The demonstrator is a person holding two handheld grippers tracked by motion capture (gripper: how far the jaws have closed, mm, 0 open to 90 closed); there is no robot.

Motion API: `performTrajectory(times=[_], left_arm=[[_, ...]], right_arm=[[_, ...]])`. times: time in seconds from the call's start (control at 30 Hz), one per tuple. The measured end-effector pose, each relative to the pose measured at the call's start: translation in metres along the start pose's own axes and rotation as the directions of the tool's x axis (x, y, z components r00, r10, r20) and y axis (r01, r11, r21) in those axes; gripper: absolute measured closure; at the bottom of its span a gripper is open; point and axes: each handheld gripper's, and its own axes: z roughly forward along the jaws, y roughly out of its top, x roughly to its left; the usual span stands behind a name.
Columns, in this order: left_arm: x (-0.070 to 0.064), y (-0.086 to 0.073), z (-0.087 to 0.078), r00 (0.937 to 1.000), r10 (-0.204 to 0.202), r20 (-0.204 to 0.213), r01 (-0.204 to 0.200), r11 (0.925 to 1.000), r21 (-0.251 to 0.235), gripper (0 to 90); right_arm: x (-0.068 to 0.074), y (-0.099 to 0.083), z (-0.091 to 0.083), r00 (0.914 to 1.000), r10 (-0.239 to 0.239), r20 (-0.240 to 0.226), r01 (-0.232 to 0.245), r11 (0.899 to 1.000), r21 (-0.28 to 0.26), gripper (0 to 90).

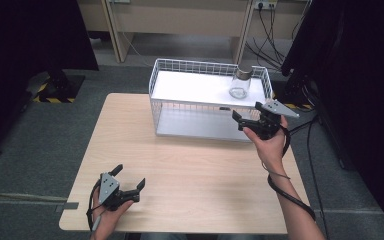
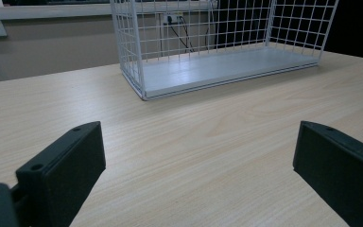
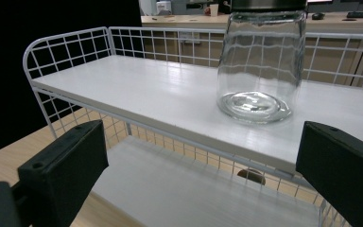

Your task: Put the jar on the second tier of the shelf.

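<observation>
A white wire rack (image 1: 155, 80) with two white shelves stands at the far middle of the wooden table. An empty clear glass jar (image 1: 240, 82) with a dark lid stands upright on its top shelf (image 3: 137, 90), near the right end. My right gripper (image 1: 250, 112) hovers open just in front of the rack's right end, level with the top shelf, and the jar (image 3: 260, 66) lies a short way beyond its jaws. My left gripper (image 1: 129, 176) is held open low over the near-left table, pointing toward the rack (image 2: 132, 52), nothing between its jaws.
The wooden table (image 1: 190, 170) is bare between the rack and its front edge. The rack's lower shelf (image 2: 217, 71) holds nothing. Grey carpet surrounds the table, with desks, cables and dark partitions beyond it.
</observation>
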Motion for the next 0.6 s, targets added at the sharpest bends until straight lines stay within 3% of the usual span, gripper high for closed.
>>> performTrajectory(times=[0.6], left_arm=[[0.000,0.000,0.000,1.0000,0.000,-0.002,0.000,1.0000,-0.002,2.8]], right_arm=[[0.000,-0.032,-0.017,0.9998,0.020,-0.005,-0.019,1.000,0.020,2.9]])
